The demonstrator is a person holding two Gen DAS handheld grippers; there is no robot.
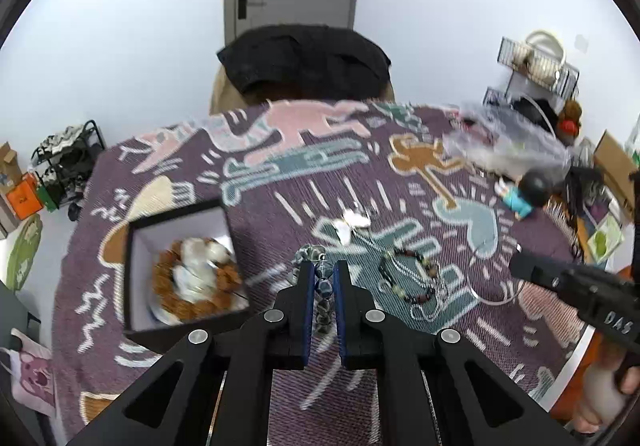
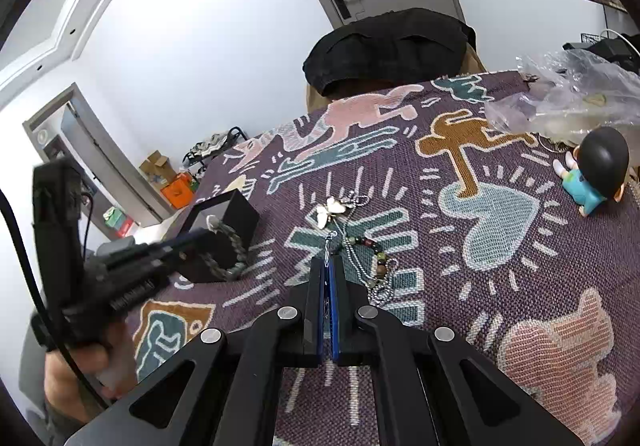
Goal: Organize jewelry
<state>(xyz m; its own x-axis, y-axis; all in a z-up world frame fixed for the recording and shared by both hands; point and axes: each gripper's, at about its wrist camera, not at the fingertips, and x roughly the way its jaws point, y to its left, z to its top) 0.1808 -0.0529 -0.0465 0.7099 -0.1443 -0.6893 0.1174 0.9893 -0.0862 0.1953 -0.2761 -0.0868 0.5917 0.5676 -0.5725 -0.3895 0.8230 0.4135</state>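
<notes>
My left gripper (image 1: 323, 273) is shut on a grey-blue beaded bracelet (image 1: 323, 288) and holds it above the cloth, right of an open black box (image 1: 136, 274). The box holds an orange bead bracelet and white pieces (image 1: 196, 278). A dark beaded bracelet with a ball chain (image 1: 412, 276) and a butterfly pendant (image 1: 352, 221) lie on the cloth. In the right wrist view, my right gripper (image 2: 329, 262) is shut on a small thin piece with a wire hook (image 2: 328, 246), near the butterfly pendant (image 2: 334, 211) and the beaded bracelet (image 2: 378, 262). The left gripper (image 2: 188, 242) appears there, blurred, with the bracelet (image 2: 230, 246) by the box (image 2: 236, 211).
A patterned purple cloth (image 1: 328, 173) covers the table. A doll with a black head (image 1: 528, 191) and crumpled clear plastic (image 1: 504, 141) lie at the far right. A chair with a black garment (image 1: 304, 61) stands behind the table. Shelves and boxes stand on the floor at left.
</notes>
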